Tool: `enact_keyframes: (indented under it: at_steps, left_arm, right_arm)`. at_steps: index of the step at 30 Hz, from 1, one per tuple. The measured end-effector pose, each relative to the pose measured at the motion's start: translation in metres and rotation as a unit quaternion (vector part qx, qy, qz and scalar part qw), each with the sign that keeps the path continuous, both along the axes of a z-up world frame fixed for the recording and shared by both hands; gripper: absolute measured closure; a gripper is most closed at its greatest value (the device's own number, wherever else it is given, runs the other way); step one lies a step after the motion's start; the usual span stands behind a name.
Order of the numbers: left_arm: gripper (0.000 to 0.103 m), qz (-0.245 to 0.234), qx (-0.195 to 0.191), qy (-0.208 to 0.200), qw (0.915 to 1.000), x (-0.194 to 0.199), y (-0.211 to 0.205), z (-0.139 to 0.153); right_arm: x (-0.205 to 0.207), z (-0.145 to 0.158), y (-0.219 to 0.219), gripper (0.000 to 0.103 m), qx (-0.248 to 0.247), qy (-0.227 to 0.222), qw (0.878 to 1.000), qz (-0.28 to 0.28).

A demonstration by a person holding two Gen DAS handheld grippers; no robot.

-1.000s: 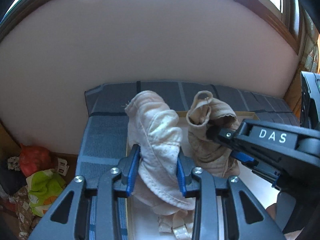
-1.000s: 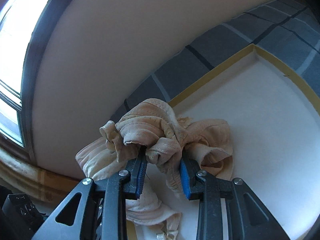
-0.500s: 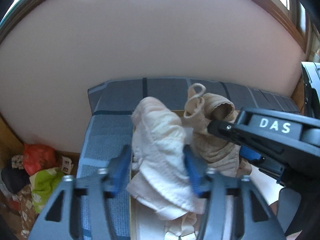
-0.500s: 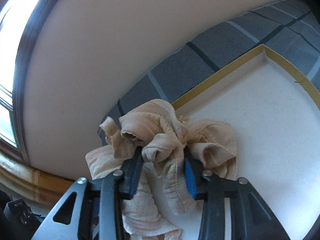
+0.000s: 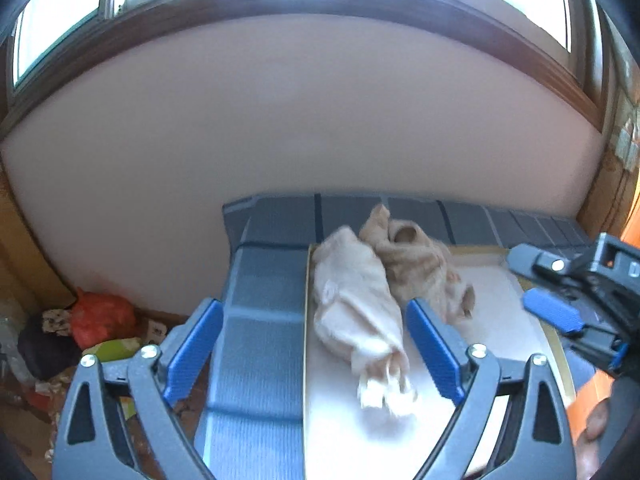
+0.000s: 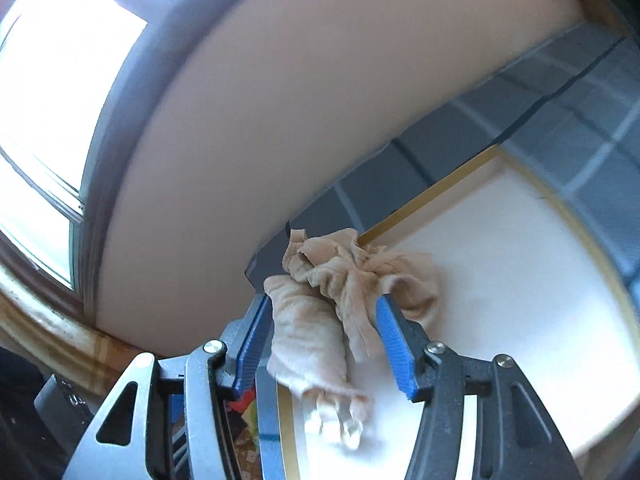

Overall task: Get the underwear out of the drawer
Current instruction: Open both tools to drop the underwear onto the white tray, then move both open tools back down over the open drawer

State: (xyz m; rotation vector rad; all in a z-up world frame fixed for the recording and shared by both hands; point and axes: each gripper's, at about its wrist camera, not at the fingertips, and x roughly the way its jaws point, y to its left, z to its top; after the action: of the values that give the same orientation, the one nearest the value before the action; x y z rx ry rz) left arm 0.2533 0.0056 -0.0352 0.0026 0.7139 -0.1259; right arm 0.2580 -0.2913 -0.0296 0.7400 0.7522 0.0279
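Observation:
Two pieces of underwear lie bunched side by side on a white board with a yellow rim [image 5: 492, 308]. The cream piece [image 5: 352, 304] is on the left and the tan piece [image 5: 420, 268] beside it. My left gripper [image 5: 312, 308] hangs above and behind them, its jaws opening wide and pressing on nothing. In the right wrist view the tan piece [image 6: 340, 268] and cream piece [image 6: 308, 340] lie below my right gripper [image 6: 322, 304]. Its jaws are opening too, and their pads are off the cloth. The right gripper [image 5: 524, 280] also shows at the right edge of the left view.
The white board [image 6: 500, 280] rests on a grey checked cover [image 5: 264, 280] against a pale pink wall under a window. On the floor at the left lie an orange bag [image 5: 102, 316] and other clutter. A hand shows at the lower right.
Both grippers let go of the cloth and their jaws spread. Both drew back and up, and the two pieces now lie slumped on the white board.

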Motion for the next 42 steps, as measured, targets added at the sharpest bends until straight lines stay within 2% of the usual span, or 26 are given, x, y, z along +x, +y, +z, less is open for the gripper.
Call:
enact_keyframes:
  at_steps: [6,12,17,27,35,42]
  left_arm:
    - [0.009,-0.016,0.029,0.01,0.9994,-0.057,0.006,-0.002]
    - [0.009,-0.025,0.034,0.023,0.9988,-0.099,0.004,-0.006]
    - [0.009,-0.027,0.049,0.027,0.9981,-0.125,0.002,-0.011]
    - [0.009,-0.037,0.047,0.036,0.9976,-0.161,0.009,-0.026]
    - [0.009,-0.042,0.043,0.069,0.9958,-0.191,0.024,-0.057]
    - [0.009,-0.03,0.025,0.091,0.9951,-0.208,0.04,-0.081]
  right_arm:
    - [-0.065,0.018,0.012,0.046,-0.04,-0.005,0.999,0.0]
    - [-0.12,0.019,0.026,0.046,-0.068,-0.003,0.998,-0.001]
    - [-0.141,0.011,0.027,0.046,-0.076,-0.001,0.997,-0.004]
    - [-0.186,-0.006,0.02,0.046,-0.105,0.009,0.994,-0.003]
    - [-0.226,-0.025,0.005,0.046,-0.168,0.033,0.985,0.016]
    - [-0.247,-0.049,-0.01,0.046,-0.167,0.061,0.984,0.016]
